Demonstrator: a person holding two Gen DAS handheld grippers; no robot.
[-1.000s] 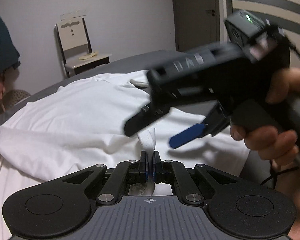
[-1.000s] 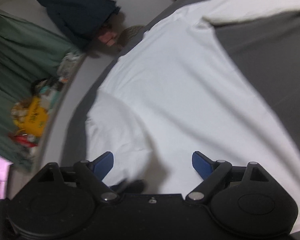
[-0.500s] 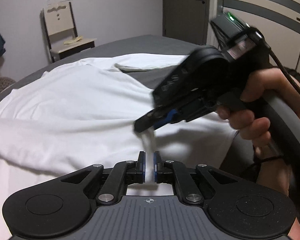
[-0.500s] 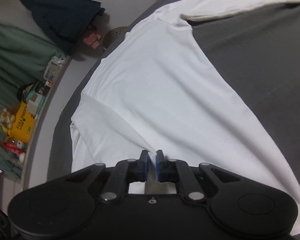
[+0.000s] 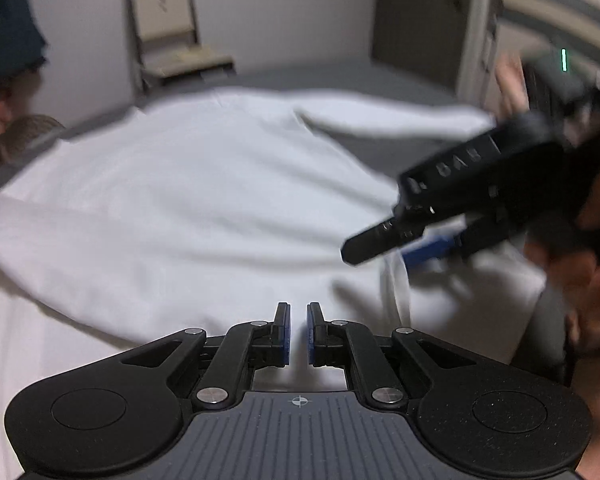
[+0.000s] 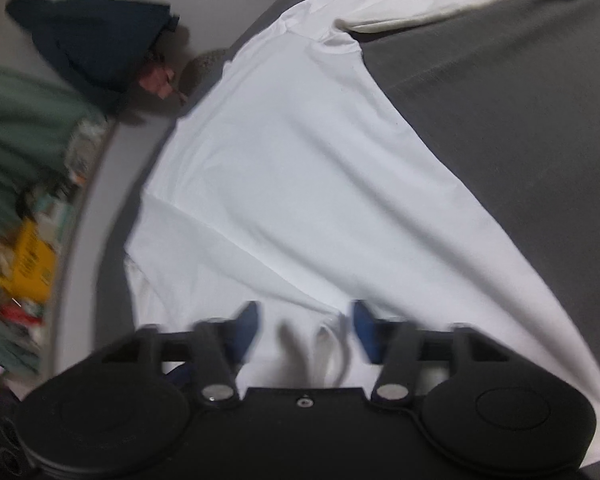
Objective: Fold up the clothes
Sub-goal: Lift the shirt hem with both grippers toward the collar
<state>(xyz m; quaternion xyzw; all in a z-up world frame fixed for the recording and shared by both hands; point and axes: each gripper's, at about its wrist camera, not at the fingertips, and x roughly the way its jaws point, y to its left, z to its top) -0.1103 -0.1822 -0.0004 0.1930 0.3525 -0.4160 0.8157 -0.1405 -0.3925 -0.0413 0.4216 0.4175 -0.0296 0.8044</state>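
Shirt [image 6: 300, 184] barely folded, most left. L gripper [image 5: 298, 322] pinches hem; R gripper [image 6: 306, 328] jaws just opening, cloth between, loose.

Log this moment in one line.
left gripper: shut on white shirt | right gripper: just opening, shirt fold between jaws

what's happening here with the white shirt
A person with a handheld gripper in each hand is folding a white shirt spread on a grey bed. The left gripper is shut on a pinch of the shirt's fabric. The right gripper has just been opening; a fold of the shirt lies between its blue pads, which no longer press on it. The fold is not finished.
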